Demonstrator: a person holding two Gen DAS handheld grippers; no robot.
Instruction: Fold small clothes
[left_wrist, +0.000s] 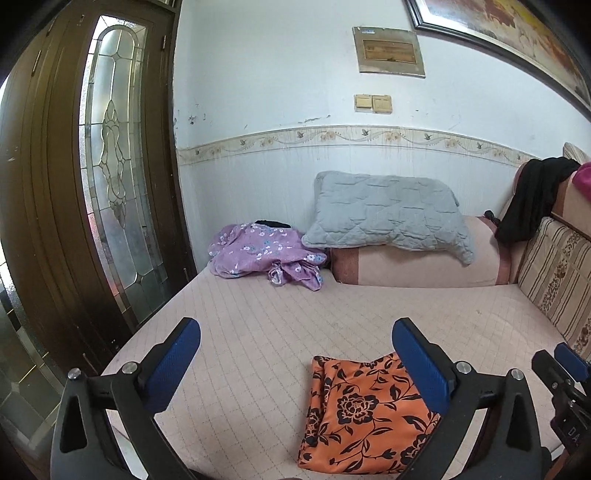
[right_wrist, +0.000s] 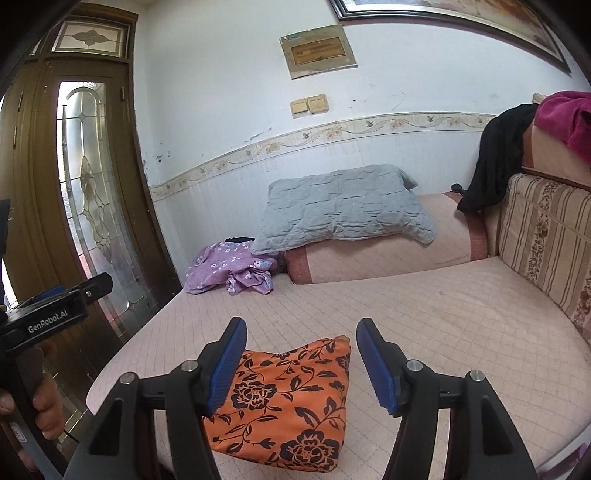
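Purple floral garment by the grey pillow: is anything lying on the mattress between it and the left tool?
Nothing visible blocks it. The purple floral garment sits at the far edge beside the grey pillow; bare mattress stretches from it to the open left tool. The folded orange floral cloth lies nearer, off to the right.

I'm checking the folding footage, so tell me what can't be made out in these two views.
- Orange floral cloth: left wrist view, right edge behind the left gripper finger; near edge cut off in the right wrist view.
- Dark item: mostly hidden behind the purple garment.
- Wall plaque: lettering too small.
- Purple garment: type unclear, crumpled.
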